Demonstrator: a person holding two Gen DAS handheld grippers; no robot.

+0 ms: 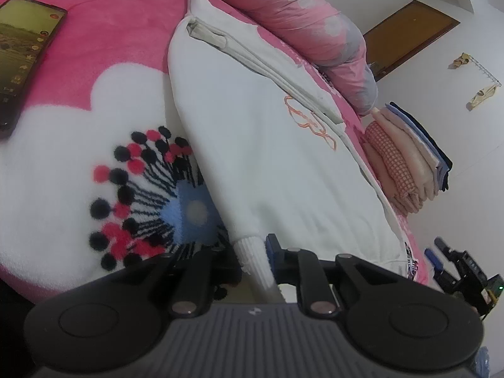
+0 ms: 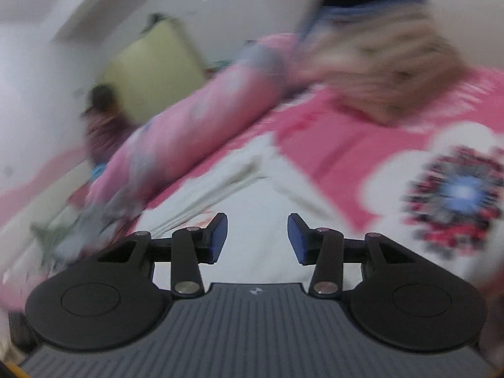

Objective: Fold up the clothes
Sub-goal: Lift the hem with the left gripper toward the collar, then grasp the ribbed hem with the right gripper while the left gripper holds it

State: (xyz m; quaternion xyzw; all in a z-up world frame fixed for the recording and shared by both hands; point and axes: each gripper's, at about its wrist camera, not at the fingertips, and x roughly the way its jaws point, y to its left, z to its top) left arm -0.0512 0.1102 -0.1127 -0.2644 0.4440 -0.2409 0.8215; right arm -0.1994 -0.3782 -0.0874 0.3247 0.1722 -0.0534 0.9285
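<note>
A garment (image 1: 267, 157) is spread on a blanket (image 1: 104, 47), which covers a bed. To its left, on the blanket, a phone (image 1: 25, 56) is laid. Along the far edge a rolled quilt (image 1: 299, 22) is placed, just behind the garment. To the right of the garment, near the bed's edge, a stack of folded clothes (image 1: 409, 157) is set. At the near edge, the garment's cuff (image 1: 252, 258) is clamped in the left gripper (image 1: 255, 261).

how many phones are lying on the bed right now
1. The phone lies screen-up on the pink blanket, at the far left of the left wrist view. Others could be hidden under the clothes.
</note>
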